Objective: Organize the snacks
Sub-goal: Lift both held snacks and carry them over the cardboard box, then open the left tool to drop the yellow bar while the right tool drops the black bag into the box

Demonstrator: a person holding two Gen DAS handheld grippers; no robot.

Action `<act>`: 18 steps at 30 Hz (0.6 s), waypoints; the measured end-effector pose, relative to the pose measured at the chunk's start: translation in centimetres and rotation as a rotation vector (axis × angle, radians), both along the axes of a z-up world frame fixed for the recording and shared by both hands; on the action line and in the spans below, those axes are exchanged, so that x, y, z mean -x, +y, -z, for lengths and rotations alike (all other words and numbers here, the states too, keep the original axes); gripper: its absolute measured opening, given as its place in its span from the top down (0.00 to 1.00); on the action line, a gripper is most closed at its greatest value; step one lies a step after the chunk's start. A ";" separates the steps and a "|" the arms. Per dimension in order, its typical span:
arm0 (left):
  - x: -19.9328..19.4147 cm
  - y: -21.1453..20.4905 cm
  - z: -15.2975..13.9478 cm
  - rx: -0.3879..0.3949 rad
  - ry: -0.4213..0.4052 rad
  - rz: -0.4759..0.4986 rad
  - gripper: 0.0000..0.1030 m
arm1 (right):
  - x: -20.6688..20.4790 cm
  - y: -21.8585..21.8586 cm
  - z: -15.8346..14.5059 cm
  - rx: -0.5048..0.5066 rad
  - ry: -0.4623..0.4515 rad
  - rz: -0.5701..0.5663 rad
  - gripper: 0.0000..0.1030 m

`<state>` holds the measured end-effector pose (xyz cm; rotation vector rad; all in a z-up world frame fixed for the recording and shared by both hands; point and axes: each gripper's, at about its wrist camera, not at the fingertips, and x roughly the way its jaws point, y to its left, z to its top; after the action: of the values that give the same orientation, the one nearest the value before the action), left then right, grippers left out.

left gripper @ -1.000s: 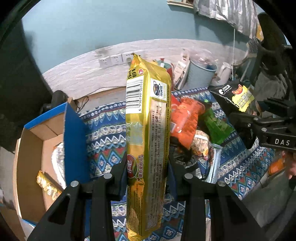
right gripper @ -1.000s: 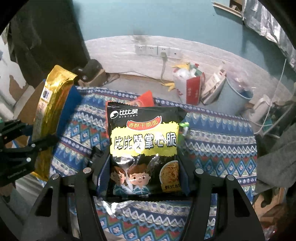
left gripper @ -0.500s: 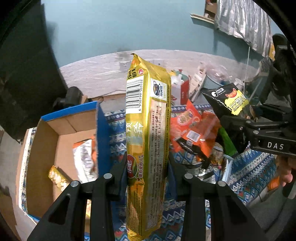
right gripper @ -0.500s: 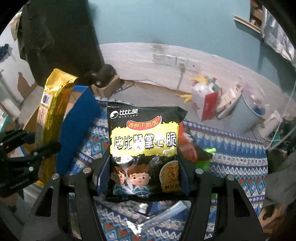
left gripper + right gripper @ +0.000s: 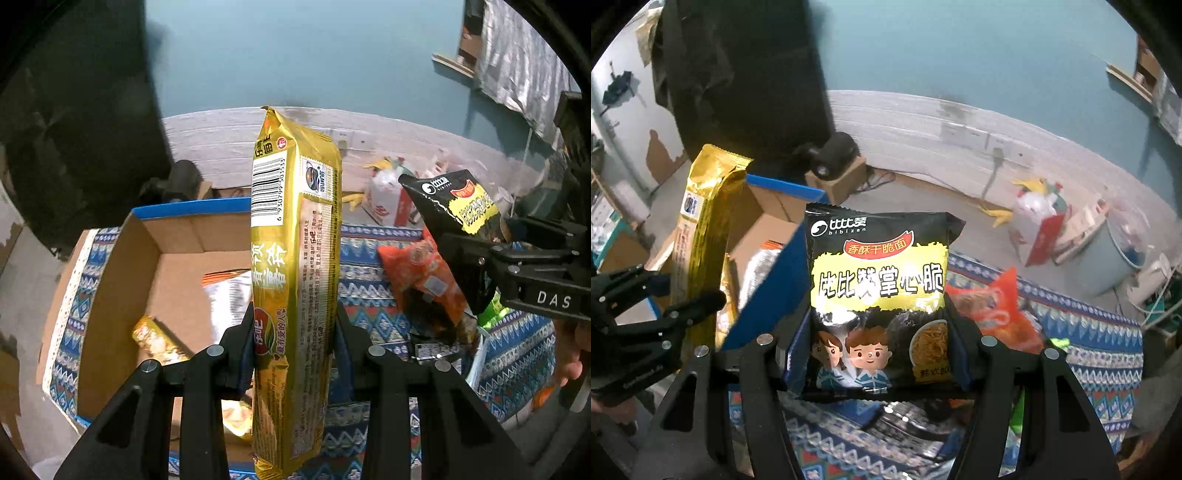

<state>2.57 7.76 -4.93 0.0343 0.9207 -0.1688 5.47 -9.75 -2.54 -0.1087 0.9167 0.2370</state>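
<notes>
My left gripper [image 5: 295, 332] is shut on a tall gold biscuit pack [image 5: 295, 280], held upright above an open cardboard box [image 5: 122, 266]. The box holds a silver-and-orange bag [image 5: 229, 295] and a gold pack [image 5: 159, 341]. My right gripper [image 5: 882, 343] is shut on a black crispy-noodle bag [image 5: 879, 295], held upright. In the left wrist view that bag [image 5: 458, 206] and the right gripper [image 5: 524, 273] are at the right. In the right wrist view the gold pack [image 5: 701, 236] and the left gripper [image 5: 646, 325] are at the left, over the box [image 5: 768, 221].
A blue patterned cloth [image 5: 373, 291] covers the surface. On it lie an orange snack bag [image 5: 424, 277], a green pack [image 5: 491, 314] and silver wrappers [image 5: 905, 417]. Behind are a white wall with sockets [image 5: 990, 140], a red-and-white bag [image 5: 1041, 225] and a pale bucket [image 5: 1115, 251].
Both grippers have swung left with their packs. The cardboard box has come into fuller view under the gold pack, and the loose snack pile has shifted to the right.
</notes>
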 end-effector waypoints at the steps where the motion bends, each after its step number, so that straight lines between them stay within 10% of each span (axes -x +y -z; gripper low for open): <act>1: 0.0 0.6 0.0 0.005 -0.002 -0.012 0.64 | -0.2 0.6 0.0 0.000 0.000 -0.010 0.40; 18: -0.7 7.5 1.3 0.014 0.007 -0.154 0.84 | -3.6 9.5 2.2 0.010 0.053 -0.133 0.40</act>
<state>3.25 15.30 -6.21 -0.0501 0.9253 -0.0328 9.02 -0.22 -4.73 -0.1735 0.9649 0.3599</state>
